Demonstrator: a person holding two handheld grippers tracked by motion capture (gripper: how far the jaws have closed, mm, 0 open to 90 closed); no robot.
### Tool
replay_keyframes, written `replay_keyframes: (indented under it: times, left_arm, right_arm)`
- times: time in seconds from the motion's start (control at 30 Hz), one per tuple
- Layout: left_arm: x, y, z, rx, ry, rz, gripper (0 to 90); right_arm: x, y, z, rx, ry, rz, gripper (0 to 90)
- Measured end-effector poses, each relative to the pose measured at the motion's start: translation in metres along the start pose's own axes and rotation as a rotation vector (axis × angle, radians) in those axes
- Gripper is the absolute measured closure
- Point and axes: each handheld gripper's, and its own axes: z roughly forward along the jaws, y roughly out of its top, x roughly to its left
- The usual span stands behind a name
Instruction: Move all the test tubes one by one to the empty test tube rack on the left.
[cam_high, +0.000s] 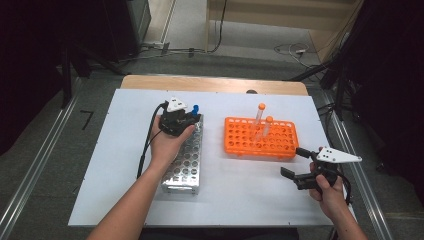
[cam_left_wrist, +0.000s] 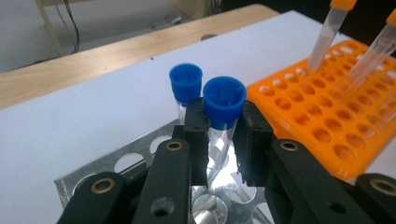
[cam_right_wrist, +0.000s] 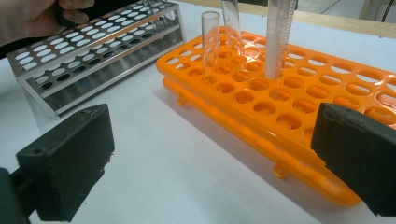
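At the steel rack's (cam_high: 184, 160) far end, the left gripper (cam_left_wrist: 224, 135) clamps a light, slick, breakable blue-capped tube (cam_left_wrist: 223, 112) just under its cap, the best hold; the right gripper (cam_high: 295, 165) waits open.

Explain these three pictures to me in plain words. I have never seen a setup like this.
A person sits at a white table with a hand-held two-jaw tool in each hand. One picture looks down from above; the other two come from cameras riding on each tool. The left tool is shut on a blue-capped tube above the metal rack, beside a second blue-capped tube. The right tool is open, holds nothing and faces the orange rack, where orange-capped tubes stand.
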Motion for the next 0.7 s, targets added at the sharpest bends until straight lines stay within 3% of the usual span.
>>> replay_keyframes:
  times: [0.13,0.27,0.37,0.5,0.6,0.7]
  left_arm:
    - [-0.002,0.001,0.001,0.022,-0.010,0.017,75.2]
    - [-0.002,0.002,0.000,0.016,-0.033,0.005,62.8]
    - [-0.001,0.002,-0.004,-0.008,-0.084,-0.027,55.4]
    - [-0.005,0.003,-0.013,-0.047,-0.097,-0.020,44.2]
    - [-0.008,0.003,-0.022,-0.087,-0.107,-0.047,31.1]
    - [-0.010,0.000,-0.033,-0.132,-0.136,-0.071,26.7]
  right_arm:
    - [0.000,-0.001,0.001,0.004,-0.001,0.003,0.0]
    - [0.000,0.000,0.001,0.003,-0.001,0.003,0.0]
    - [-0.001,0.000,0.001,0.000,-0.004,0.004,0.0]
    - [-0.001,0.000,0.001,-0.004,-0.015,0.011,0.0]
    - [-0.001,0.003,0.002,-0.012,-0.022,0.011,0.0]
    - [-0.001,0.006,0.003,-0.017,-0.027,0.002,0.0]
